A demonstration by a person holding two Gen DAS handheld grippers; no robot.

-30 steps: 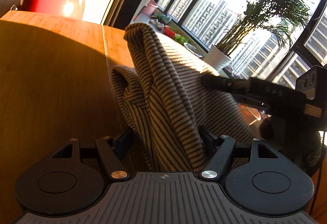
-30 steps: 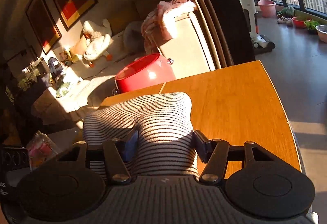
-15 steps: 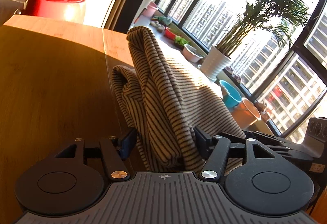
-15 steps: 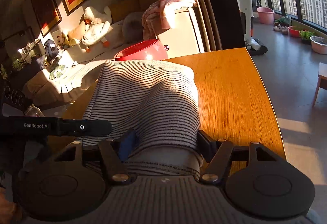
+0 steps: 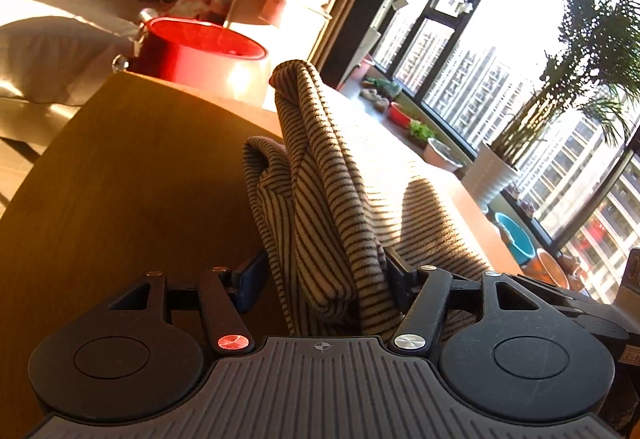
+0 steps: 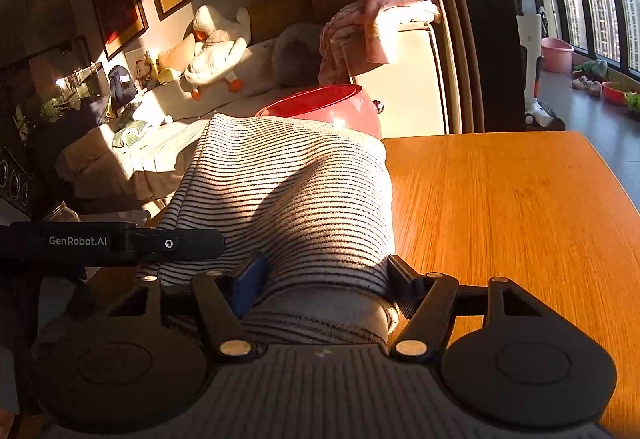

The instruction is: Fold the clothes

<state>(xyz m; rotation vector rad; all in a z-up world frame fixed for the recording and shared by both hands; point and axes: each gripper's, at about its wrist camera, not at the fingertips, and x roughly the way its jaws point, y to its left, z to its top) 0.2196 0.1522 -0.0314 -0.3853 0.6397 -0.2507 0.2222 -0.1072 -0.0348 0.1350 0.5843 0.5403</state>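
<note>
A striped beige-and-dark garment (image 5: pixel 332 175) is held up over the wooden table (image 5: pixel 120 175). My left gripper (image 5: pixel 326 273) is shut on a bunched edge of it, and folds rise steeply ahead of the fingers. In the right wrist view the same striped garment (image 6: pixel 288 199) drapes forward from my right gripper (image 6: pixel 320 275), which is shut on its grey hem. The black body of the left gripper (image 6: pixel 116 241) shows at the left of that view. Both sets of fingertips are hidden by cloth.
A red tub (image 5: pixel 200 55) stands just beyond the table's far edge, also seen as the red tub (image 6: pixel 328 111) past the cloth. Bare table top (image 6: pixel 512 207) lies to the right. A sofa (image 6: pixel 224 79) with cushions and plant pots (image 5: pixel 492 175) by the window sit farther off.
Both grippers have swung left with the garment still held, so the sofa and red tub now fill more of the left view. The two grippers have drawn closer together.
</note>
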